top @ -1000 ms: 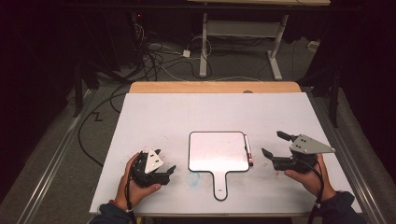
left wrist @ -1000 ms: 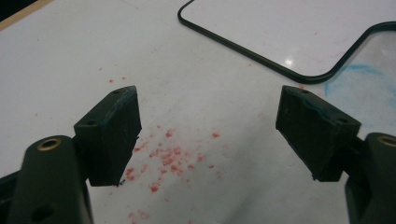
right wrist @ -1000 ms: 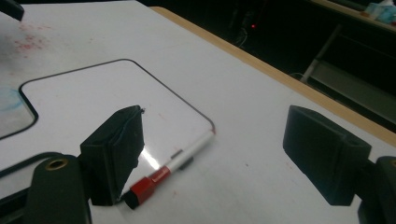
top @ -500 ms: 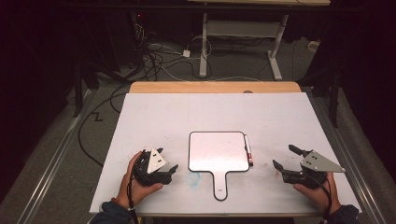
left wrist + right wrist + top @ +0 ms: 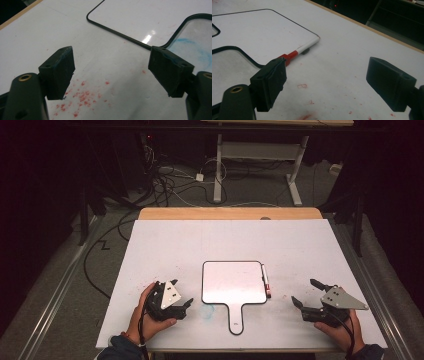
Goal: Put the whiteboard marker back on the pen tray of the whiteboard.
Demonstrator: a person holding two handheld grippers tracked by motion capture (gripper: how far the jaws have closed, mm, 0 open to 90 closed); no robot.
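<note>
A small whiteboard (image 5: pixel 233 282) with a handle lies at the table's near middle, a red-capped marker (image 5: pixel 265 280) touching its right edge. Left gripper (image 5: pixel 181 306) and right gripper (image 5: pixel 306 293) are held beside it, jaws spread, nothing gripped; the right jaws have just been widening.

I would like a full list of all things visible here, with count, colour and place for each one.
whiteboard: one, white with black rim and handle, middle of the table, handle toward the person
marker: one, white with red cap, along the whiteboard's right edge
table: one, white top with red and blue stains, wooden far edge
cables: several, dark and white, on the floor behind
desk frame: one, white, far back
left gripper: one, black, left of the whiteboard, jaws open and empty
right gripper: one, black, right of the whiteboard, jaws just opened wider, empty
</note>
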